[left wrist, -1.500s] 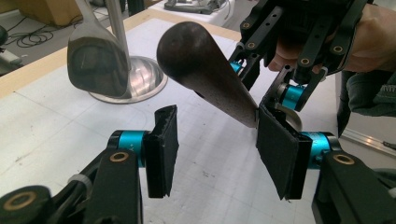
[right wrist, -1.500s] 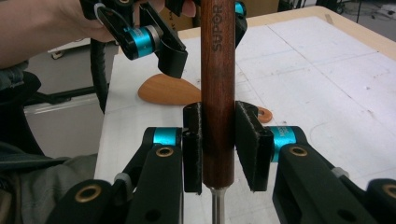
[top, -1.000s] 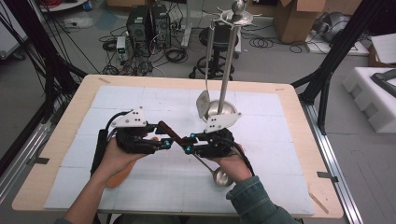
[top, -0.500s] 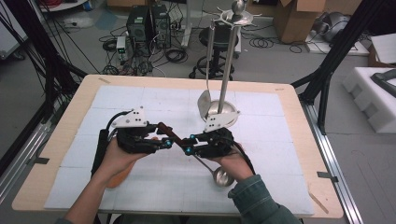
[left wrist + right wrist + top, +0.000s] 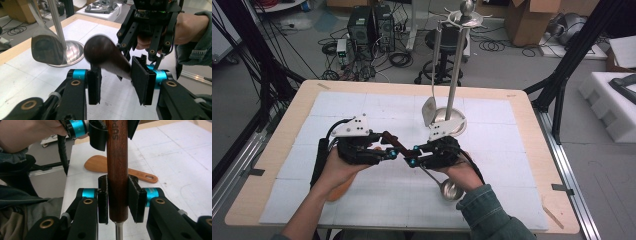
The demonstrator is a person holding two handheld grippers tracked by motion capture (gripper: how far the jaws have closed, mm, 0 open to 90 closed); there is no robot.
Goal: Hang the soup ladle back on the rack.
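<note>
Wooden ladle handle clamped in right gripper; left gripper agape around its end. Handover underway; left closes next.

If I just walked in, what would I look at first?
Probably the two grippers meeting nose to nose in the middle of the white table, both around one ladle. The right gripper squeezes its dark wooden handle, while the left gripper's fingers sit open around the handle's rounded end. Next, the tall shiny utensil stand behind them, a metal spatula hanging from it.
</note>
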